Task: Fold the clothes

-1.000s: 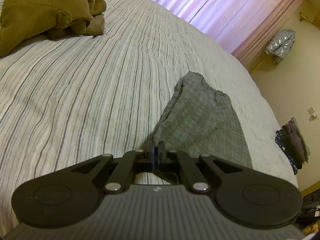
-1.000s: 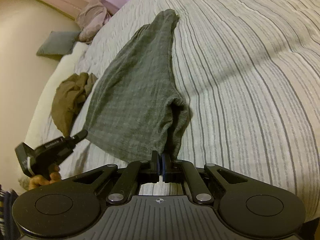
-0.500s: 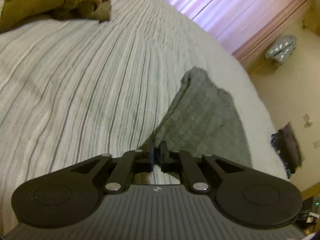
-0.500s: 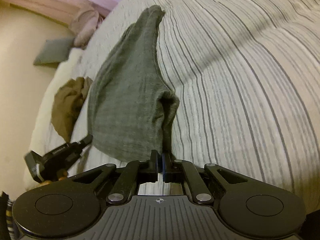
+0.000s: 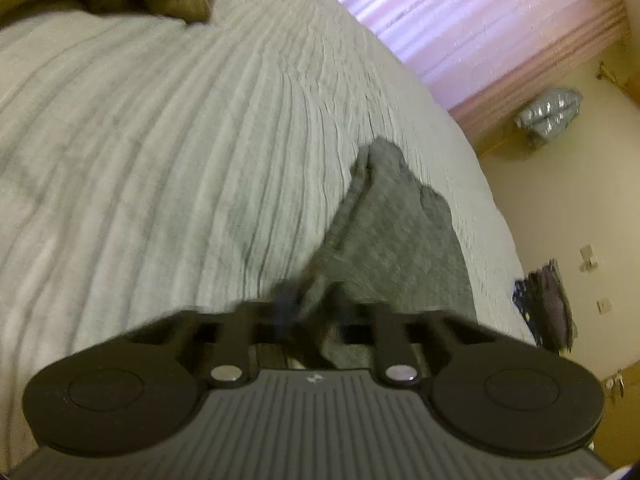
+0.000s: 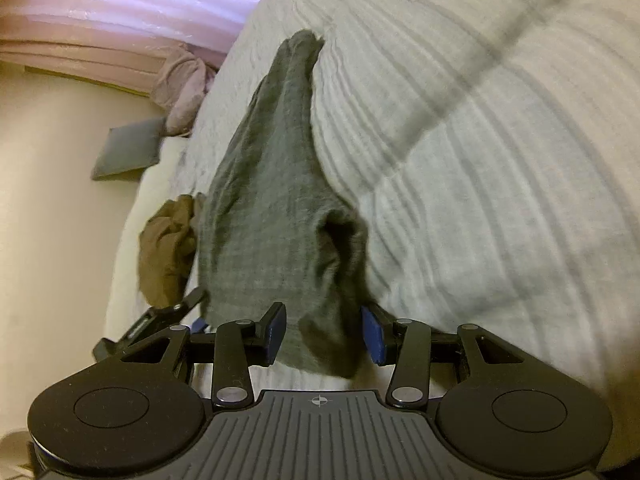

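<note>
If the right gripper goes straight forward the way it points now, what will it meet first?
Most likely the grey garment: its near end already lies between the open fingers of the right gripper. Depth is unclear.

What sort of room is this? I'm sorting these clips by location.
Most likely a bedroom: a bed with striped bedding fills both views, pink curtains hang behind it, and clothes lie on it, a grey garment and a brown one.

Striped bedspread; pink curtains glow with daylight; cream wall.
</note>
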Demonstrator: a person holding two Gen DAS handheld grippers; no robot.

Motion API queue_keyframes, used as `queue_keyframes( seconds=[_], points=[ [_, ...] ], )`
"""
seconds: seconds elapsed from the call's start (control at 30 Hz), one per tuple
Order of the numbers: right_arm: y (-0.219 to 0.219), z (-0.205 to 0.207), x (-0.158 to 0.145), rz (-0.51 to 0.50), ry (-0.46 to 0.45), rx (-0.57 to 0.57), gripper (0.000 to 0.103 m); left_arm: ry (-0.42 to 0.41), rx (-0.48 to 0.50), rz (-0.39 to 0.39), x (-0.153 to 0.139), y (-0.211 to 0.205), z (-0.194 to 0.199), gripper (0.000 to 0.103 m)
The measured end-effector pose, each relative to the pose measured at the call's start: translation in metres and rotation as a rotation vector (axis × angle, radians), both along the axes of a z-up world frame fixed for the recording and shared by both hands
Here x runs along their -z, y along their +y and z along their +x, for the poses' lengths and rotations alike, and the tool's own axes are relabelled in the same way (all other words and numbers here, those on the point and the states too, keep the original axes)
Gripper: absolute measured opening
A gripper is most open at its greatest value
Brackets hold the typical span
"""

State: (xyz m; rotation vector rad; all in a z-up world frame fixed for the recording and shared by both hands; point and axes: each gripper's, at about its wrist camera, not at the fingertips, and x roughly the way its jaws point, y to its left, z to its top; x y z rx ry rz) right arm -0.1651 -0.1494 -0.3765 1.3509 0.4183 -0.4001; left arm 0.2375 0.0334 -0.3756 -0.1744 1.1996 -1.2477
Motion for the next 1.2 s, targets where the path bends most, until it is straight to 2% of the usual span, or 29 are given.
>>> queue_keyframes(
  seconds=[0.03,0.07,0.1,0.17,0.3,0.37,0.5,0.63,0.7,0.77,0.8,0.87,0.93,0.97,1.03,1.1,1.2],
  points=[
    [0.0,0.007,0.002,0.0,-0.002,-0.013,0.024,-0.013,0.005,0.001,-0.001,0.0,-0.003,0.003],
    [-0.001,0.01,0.004,0.0,0.003,-0.029,0.011,-0.028,0.006,-0.004,-0.004,0.002,-0.007,0.003],
    [-0.003,0.011,0.004,0.009,0.008,-0.039,0.006,-0.04,0.004,-0.01,-0.008,0.005,-0.011,0.003],
    [-0.008,0.006,0.002,0.023,0.009,-0.05,0.005,-0.023,-0.031,-0.046,-0.016,0.016,-0.017,0.003],
    [-0.027,-0.024,-0.027,-0.018,-0.012,-0.054,0.004,-0.007,-0.044,-0.101,-0.031,0.036,-0.049,0.003],
    [-0.035,-0.044,-0.044,-0.05,-0.013,-0.055,0.004,0.01,-0.031,-0.1,-0.031,0.042,-0.077,0.003],
    [-0.044,-0.088,-0.068,-0.142,0.046,-0.05,0.004,0.024,-0.028,-0.092,-0.019,0.059,-0.134,0.003],
    [-0.039,-0.112,-0.057,-0.145,0.136,-0.051,0.005,0.054,-0.061,-0.058,0.007,0.075,-0.174,0.004],
    [-0.037,-0.116,-0.044,-0.131,0.179,-0.055,0.005,0.055,-0.073,-0.038,0.012,0.082,-0.178,0.005],
    [-0.036,-0.119,-0.034,-0.12,0.181,-0.059,0.005,0.036,-0.05,-0.012,0.005,0.085,-0.173,0.011],
    [-0.037,-0.119,-0.034,-0.12,0.184,-0.068,0.005,0.001,-0.032,0.014,-0.003,0.087,-0.169,0.012],
    [-0.039,-0.121,-0.048,-0.18,0.221,-0.095,0.017,-0.074,-0.003,0.063,-0.018,0.091,-0.161,0.013],
    [-0.043,-0.123,-0.067,-0.275,0.274,-0.1,0.052,-0.123,-0.012,0.068,-0.032,0.093,-0.151,0.014],
    [-0.046,-0.125,-0.076,-0.323,0.299,-0.096,0.055,-0.139,-0.024,0.062,-0.039,0.094,-0.146,0.016],
    [-0.056,-0.128,-0.09,-0.407,0.331,-0.089,0.055,-0.154,-0.05,0.026,-0.051,0.086,-0.133,0.022],
    [-0.07,-0.121,-0.093,-0.441,0.302,-0.093,0.055,-0.152,-0.068,-0.026,-0.058,0.064,-0.123,0.025],
    [-0.092,-0.088,-0.092,-0.482,0.252,-0.136,0.055,-0.142,-0.074,-0.082,-0.066,0.019,-0.107,0.025]
  ],
)
